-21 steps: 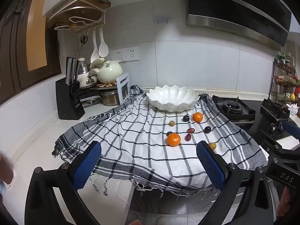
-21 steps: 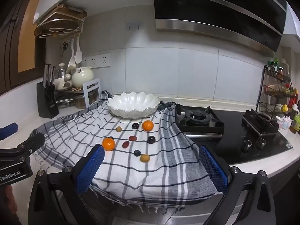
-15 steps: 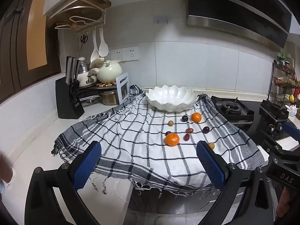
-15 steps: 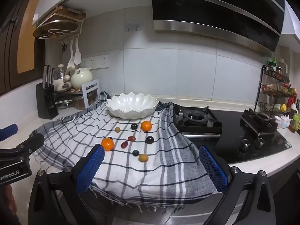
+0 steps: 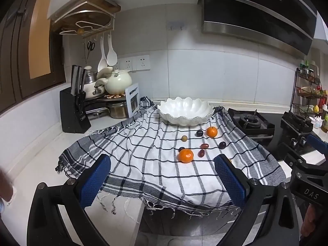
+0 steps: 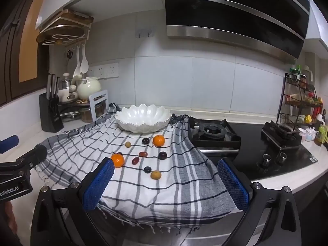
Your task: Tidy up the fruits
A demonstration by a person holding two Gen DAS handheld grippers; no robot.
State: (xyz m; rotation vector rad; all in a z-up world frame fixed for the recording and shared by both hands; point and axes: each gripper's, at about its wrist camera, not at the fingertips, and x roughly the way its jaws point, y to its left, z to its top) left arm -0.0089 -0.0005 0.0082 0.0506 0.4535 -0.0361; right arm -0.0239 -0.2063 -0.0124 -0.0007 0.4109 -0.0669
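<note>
Fruits lie loose on the checked cloth (image 6: 170,188) in the middle of both frames, in front of the white scalloped bowl (image 6: 143,121): two mandarins, one near (image 6: 117,160) and one far (image 6: 159,140), several dark grapes or small plums, and two small brownish ones whose kind I cannot tell. All of them are well apart from my tools.

Both my grippers hang before the counter edge at the bottom of their frames. My left gripper (image 5: 162,181) has its blue pads spread fully wide with nothing between them, and my right gripper (image 6: 166,184) is the same.

I think the risk is the cloth. It hangs over the counter edge, so if a finger drags it, the round fruits can roll off or toward the gas stove (image 6: 215,135) at the right. The soft dark ones can also burst if I press too hard, and the wide pads may push one fruit while taking its neighbour.

Inside the bowl I see no fruit in the part that shows. At the far right of the frame a wire rack (image 6: 301,102) holds bottles and jars.
</note>
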